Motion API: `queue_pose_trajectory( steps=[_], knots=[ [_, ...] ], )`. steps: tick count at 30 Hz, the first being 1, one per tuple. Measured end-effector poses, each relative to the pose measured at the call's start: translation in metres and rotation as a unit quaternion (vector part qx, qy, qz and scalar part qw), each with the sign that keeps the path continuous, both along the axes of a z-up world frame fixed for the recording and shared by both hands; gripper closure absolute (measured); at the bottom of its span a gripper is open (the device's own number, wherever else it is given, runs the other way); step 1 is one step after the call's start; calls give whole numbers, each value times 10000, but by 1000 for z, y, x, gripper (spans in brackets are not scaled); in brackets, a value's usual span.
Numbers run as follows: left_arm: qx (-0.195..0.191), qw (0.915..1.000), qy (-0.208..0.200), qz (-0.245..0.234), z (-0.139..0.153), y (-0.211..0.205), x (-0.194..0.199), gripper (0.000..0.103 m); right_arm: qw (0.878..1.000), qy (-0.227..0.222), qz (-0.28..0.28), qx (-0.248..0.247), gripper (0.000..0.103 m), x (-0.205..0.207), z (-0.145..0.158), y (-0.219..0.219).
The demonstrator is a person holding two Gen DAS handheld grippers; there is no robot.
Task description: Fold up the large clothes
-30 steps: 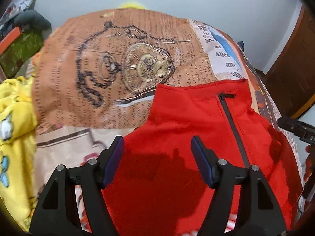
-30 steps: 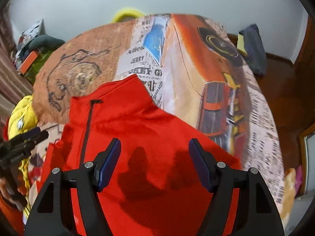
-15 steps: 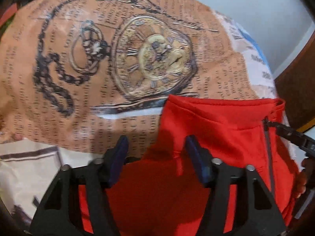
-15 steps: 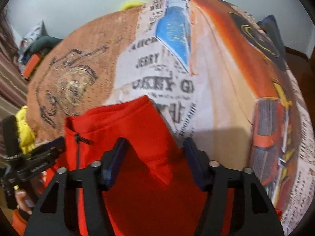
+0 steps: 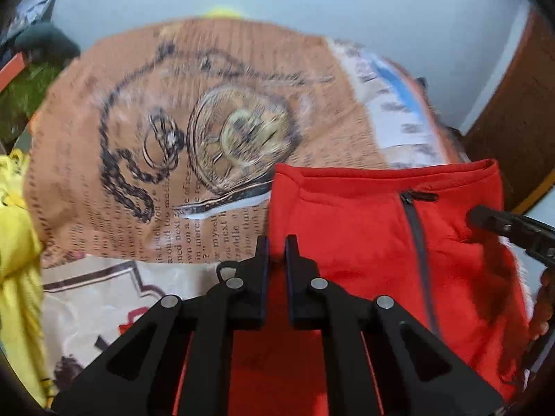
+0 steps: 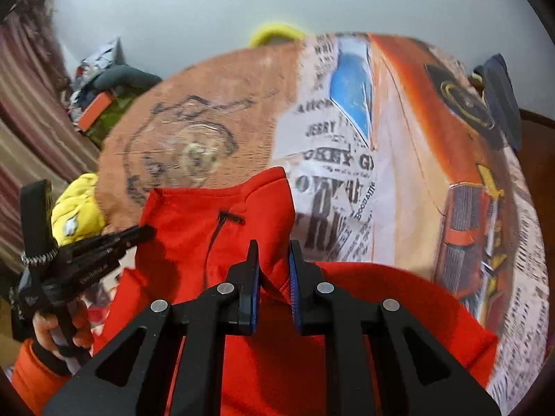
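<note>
Both grippers, left & right, jaws closing on red pullover.

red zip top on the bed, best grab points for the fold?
Grip the red top at its two shoulder edges just below the collar, coming from the hem side. It lies flat, zip up. The left gripper and right gripper are closing there, fabric pinched between the pads.

Both wrist views are being aimed steeply downward, close over the bed. The red jacket is being shared, its collar toward twelve o'clock.
</note>
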State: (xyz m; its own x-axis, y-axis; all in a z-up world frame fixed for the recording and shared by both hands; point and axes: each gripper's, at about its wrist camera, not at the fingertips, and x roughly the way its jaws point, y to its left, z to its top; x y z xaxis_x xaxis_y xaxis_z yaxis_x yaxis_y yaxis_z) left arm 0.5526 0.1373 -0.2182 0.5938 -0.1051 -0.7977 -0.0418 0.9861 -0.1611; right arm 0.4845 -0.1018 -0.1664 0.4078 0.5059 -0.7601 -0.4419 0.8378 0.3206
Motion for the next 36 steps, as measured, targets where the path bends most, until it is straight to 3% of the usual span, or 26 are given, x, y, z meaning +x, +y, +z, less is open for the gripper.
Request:
queue_pose_trajectory(
  steps=[5, 7, 12, 16, 22, 31, 36],
  knots=[
    [265, 9989, -324, -220, 50, -15, -52, 96, 9992, -343, 211, 26, 90, -47, 39, -3],
    [184, 9987, -414, -220, 67, -16, -82, 96, 9985, -478, 269, 12, 90, -72, 55, -8],
    [296, 9977, -531, -315, 86, -25, -146, 96, 9977, -521, 433, 38, 90, -128, 69, -16],
    [321, 9978, -421, -393, 78, -36, -186, 96, 9980, -287, 536, 152, 90, -169, 66, -28],
    [342, 9982, -184, -450, 56, -49, -232, 96, 9973, -83, 709, -160, 90, -218, 49, -32],
    [618, 9948, 310, -753, 9, -68, -281, 94, 9958, 35, 609, -690, 85, -255, 18, -41],
    [725, 9921, 518, -881, -6, -67, -302, 92, 9943, -61, 617, -863, 81, -276, 19, -48]
  ],
)
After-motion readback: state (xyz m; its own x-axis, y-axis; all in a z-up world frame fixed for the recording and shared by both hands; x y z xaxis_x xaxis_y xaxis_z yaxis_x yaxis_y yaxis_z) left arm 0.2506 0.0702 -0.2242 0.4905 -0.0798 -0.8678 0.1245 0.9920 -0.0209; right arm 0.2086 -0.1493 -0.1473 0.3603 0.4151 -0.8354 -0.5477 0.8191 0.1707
